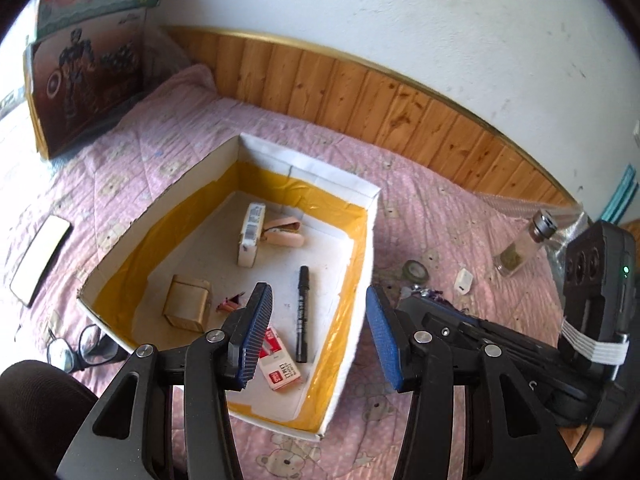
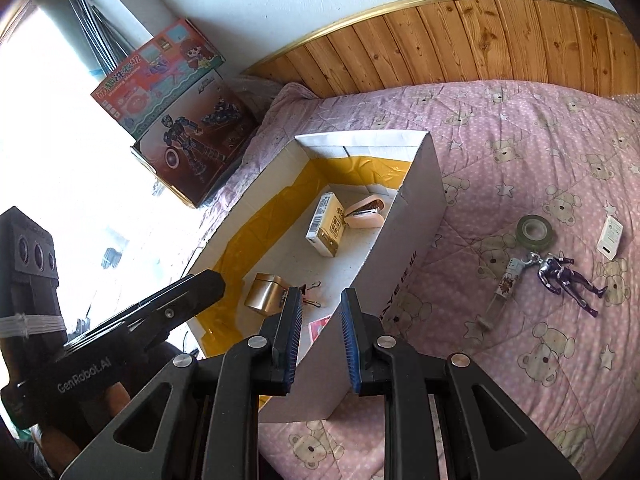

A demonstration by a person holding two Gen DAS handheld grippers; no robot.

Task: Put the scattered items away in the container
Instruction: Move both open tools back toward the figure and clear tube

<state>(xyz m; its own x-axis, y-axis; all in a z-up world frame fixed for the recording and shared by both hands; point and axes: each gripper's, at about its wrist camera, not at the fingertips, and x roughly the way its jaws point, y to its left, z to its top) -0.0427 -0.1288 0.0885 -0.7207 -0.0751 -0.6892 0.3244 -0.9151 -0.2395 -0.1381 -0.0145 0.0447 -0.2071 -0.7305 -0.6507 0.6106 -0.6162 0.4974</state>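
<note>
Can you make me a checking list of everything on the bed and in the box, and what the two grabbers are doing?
Surface: pink teddy-bear quilt on a bed.
Job's things: white cardboard box with yellow tape inside, holding a black marker, small carton, pink stapler, gold box, binder clips and a red-and-white packet.
Clutter: tape roll, white charger, purple figure, small tube, spice jar, glasses and phone lie outside the box.
Grippers: left gripper open, empty; right gripper narrow gap, empty.
Cables: nothing seen.
Surroundings: toy boxes, wood panelling, white wall.
</note>
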